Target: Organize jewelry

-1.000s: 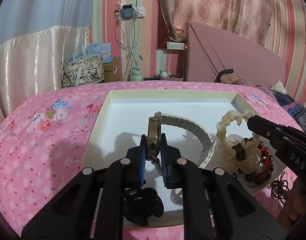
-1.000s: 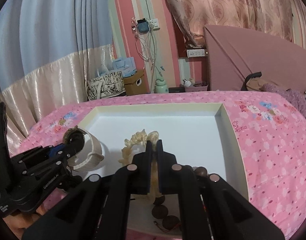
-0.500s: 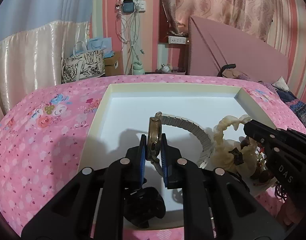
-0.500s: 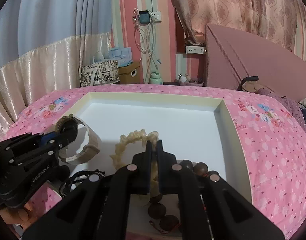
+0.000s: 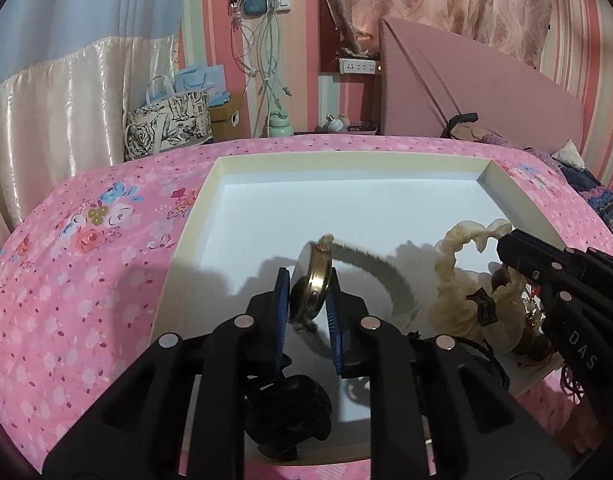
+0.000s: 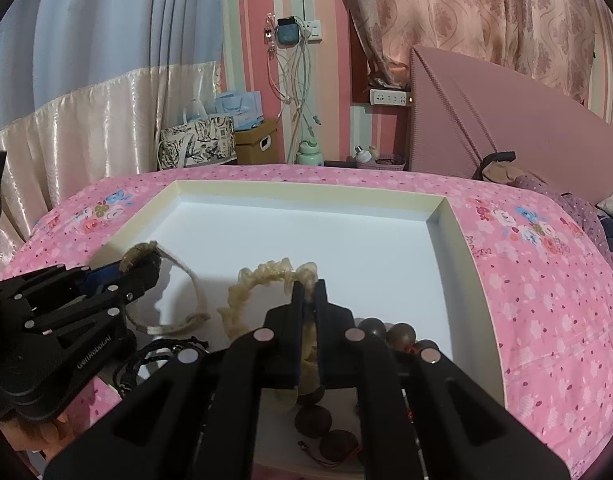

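A white tray with a cream rim [image 5: 194, 216] [image 6: 458, 232] lies on the pink bed. My left gripper [image 5: 308, 300] [image 6: 118, 276] is shut on a gold watch [image 5: 312, 284] whose pale band [image 5: 370, 264] [image 6: 190, 300] curves down onto the tray floor. My right gripper [image 6: 309, 304] [image 5: 506, 248] is shut on a cream bead bracelet [image 6: 262, 280] [image 5: 454, 268], held over the tray's near right part. Dark wooden beads [image 6: 386, 330] [image 5: 534, 344] lie under the right gripper. A black cord bracelet [image 6: 154, 356] and a dark item [image 5: 290, 408] lie at the tray's near edge.
The pink floral bedspread [image 5: 78, 280] surrounds the tray. A pink headboard [image 6: 506, 120] stands at the back right. Bags and a box [image 5: 174, 120] sit on the floor behind the bed. Cables hang from a wall socket [image 6: 294, 56].
Both grippers have moved lower and closer to the tray floor. The watch and the cream bracelet have come down with them. Both grips are unchanged.
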`<state>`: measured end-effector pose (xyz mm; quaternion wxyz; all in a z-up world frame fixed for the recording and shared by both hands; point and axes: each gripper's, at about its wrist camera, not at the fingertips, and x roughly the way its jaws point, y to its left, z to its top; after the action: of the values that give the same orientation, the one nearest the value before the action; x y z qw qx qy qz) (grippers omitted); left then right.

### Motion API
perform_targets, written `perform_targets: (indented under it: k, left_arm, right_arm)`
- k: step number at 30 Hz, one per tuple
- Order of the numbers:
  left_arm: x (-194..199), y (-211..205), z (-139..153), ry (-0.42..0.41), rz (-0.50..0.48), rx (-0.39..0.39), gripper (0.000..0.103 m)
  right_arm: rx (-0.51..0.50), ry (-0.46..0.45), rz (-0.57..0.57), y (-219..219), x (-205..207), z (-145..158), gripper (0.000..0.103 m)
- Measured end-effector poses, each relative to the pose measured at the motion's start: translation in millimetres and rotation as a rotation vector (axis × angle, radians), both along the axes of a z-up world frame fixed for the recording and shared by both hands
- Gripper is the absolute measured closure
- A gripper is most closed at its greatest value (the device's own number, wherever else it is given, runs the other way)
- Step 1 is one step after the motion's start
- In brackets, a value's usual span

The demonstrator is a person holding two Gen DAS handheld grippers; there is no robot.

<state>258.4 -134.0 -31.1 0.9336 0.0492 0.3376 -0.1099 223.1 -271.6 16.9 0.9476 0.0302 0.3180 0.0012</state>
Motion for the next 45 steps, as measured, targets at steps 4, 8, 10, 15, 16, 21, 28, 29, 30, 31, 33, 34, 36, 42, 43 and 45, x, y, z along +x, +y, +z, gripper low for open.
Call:
perform_targets:
  k: [4, 8, 10, 15, 16, 21, 28, 29, 30, 31, 33, 34, 36, 42, 43, 45]
  left_arm:
    - [-0.4, -0.1, -0.5, 0.0, 0.005, -0.003, 0.086]
    - [-0.7, -0.2, -1.3, -0.003, 0.004, -0.005, 0.086]
    - [-1.8, 0.6, -1.3, -0.009, 0.004, -0.01, 0.086]
    - [-11.2, 5.3, 2.8, -0.057, 0.02, -0.021, 0.049]
    - [-13.4, 6.1, 4.1, -0.07, 0.019, -0.026, 0.049]
    - [-25.4, 8.7, 12.0, -0.137, 0.01, -0.037, 0.049]
    - [-42.3, 22.8, 30.6, -0.211, 0.022, -0.082, 0.045]
    - [-43.6, 25.8, 32.0, -0.219, 0.029, -0.092, 0.045]
    - [-44.6, 27.6, 31.5, -0.221, 0.032, -0.095, 0.042]
    - [-44.8, 27.1, 30.2, -0.22, 0.03, -0.089, 0.04]
    - [-44.0, 22.9, 24.7, -0.209, 0.018, -0.053, 0.037]
    - [-43.9, 20.0, 23.3, -0.201, 0.012, -0.033, 0.037]
    - [-47.8, 17.9, 30.0, -0.226, -0.001, -0.018, 0.037]
    - [-68.5, 25.3, 66.0, -0.312, -0.001, -0.053, 0.027]
    - [-71.5, 25.4, 70.9, -0.321, -0.004, -0.057, 0.025]
    - [-81.8, 27.2, 87.0, -0.361, -0.007, -0.041, 0.02]
  right_arm:
    - [0.001, 0.002, -0.001, 0.8, 0.9, -0.4, 0.096]
    - [0.002, -0.005, -0.006, 0.1, 0.1, 0.3, 0.095]
    - [0.006, -0.017, -0.013, -0.3, -1.3, 1.1, 0.094]
    - [0.053, -0.027, -0.017, -8.6, -6.4, 5.3, 0.093]
    - [0.057, -0.023, -0.023, -11.2, -6.9, 5.5, 0.09]
    - [0.072, -0.039, -0.061, -25.9, -14.0, 10.5, 0.078]
    - [0.103, -0.103, -0.116, -49.6, -31.0, 31.6, 0.076]
    - [0.101, -0.107, -0.119, -51.0, -32.0, 32.6, 0.073]
    - [0.095, -0.11, -0.122, -52.1, -33.5, 33.5, 0.07]
    - [0.091, -0.109, -0.122, -53.6, -34.1, 34.2, 0.065]
    - [0.083, -0.112, -0.117, -53.7, -34.7, 36.3, 0.061]
    - [0.063, -0.111, -0.106, -53.2, -34.7, 39.0, 0.06]
    - [-0.002, -0.137, -0.101, -49.7, -39.2, 50.2, 0.056]
    - [0.015, -0.163, -0.068, -49.4, -79.6, 64.9, 0.042]
    - [0.006, -0.161, -0.067, -50.0, -86.4, 63.5, 0.042]
    - [-0.001, -0.153, -0.085, -56.9, -103.1, 58.0, 0.041]
